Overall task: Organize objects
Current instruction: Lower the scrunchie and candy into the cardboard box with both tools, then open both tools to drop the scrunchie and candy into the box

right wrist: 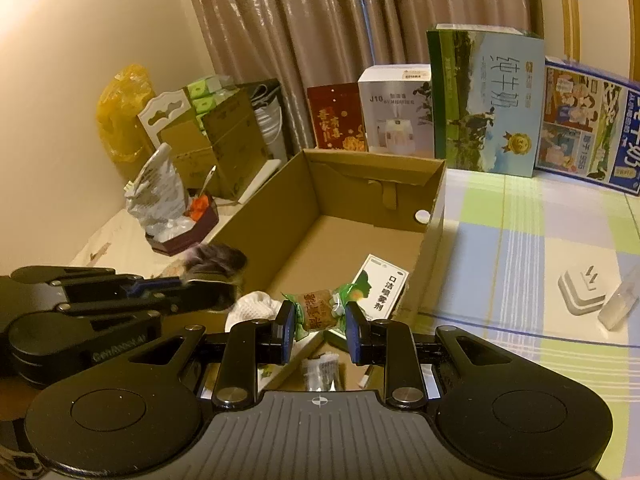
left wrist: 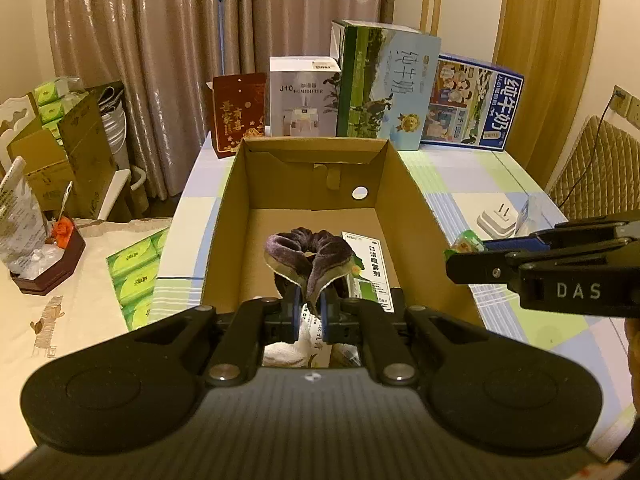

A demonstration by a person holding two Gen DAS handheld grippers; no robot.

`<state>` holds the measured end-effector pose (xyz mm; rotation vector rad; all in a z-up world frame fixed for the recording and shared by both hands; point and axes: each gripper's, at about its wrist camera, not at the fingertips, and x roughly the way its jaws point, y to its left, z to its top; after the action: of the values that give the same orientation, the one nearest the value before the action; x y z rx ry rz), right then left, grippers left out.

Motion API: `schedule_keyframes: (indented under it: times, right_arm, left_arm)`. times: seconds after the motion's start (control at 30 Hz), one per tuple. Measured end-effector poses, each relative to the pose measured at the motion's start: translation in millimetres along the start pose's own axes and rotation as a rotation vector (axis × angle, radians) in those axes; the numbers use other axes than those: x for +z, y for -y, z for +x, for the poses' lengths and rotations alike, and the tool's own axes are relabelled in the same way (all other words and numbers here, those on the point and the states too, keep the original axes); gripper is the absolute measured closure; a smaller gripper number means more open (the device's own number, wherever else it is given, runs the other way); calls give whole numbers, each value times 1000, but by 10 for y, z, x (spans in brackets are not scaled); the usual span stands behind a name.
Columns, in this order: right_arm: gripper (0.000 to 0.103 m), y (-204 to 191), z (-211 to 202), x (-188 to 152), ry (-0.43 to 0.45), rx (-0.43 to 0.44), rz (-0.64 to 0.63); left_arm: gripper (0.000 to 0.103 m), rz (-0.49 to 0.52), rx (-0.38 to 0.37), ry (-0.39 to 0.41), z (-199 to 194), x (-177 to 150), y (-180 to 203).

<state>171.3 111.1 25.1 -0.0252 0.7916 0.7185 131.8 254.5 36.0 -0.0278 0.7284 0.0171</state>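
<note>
Holding both loads over cardboard box (left wrist: 420,216) | left tongs (left wrist: 308,312) pinching scrunchie (left wrist: 308,252), box floor directly beneath | right tongs (right wrist: 318,326) pinching snack packet (right wrist: 316,310) crosswise, nearing the box's right wall, I'm judging.

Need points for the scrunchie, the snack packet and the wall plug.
purple scrunchie (left wrist: 308,250), left wrist view, on the velvet folds above the left tongs.
snack packet (right wrist: 316,310), right wrist view, on its printed middle between the right tongs.
white wall plug (right wrist: 580,288), right wrist view, on its top face beside the prongs.
</note>
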Motion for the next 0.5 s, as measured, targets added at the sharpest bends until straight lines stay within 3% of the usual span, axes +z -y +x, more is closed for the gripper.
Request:
schedule_keyframes:
  times: [0.07, 0.1, 0.13, 0.5]
  right_arm:
    - [80, 18, 20, 16, 1, -2, 3]
    - [80, 27, 29, 18, 0, -2, 6]
    - [80, 40, 36, 20, -1, -1, 10]
    - [79, 123, 120, 94, 0, 62, 76]
  left_arm:
    - [87, -1, -7, -8, 56, 8, -14]
    - [75, -3, -1, -11, 77, 16, -20]
    - [73, 0, 4, -8, 83, 19, -27]
    - [72, -16, 28, 11, -40, -56, -105]
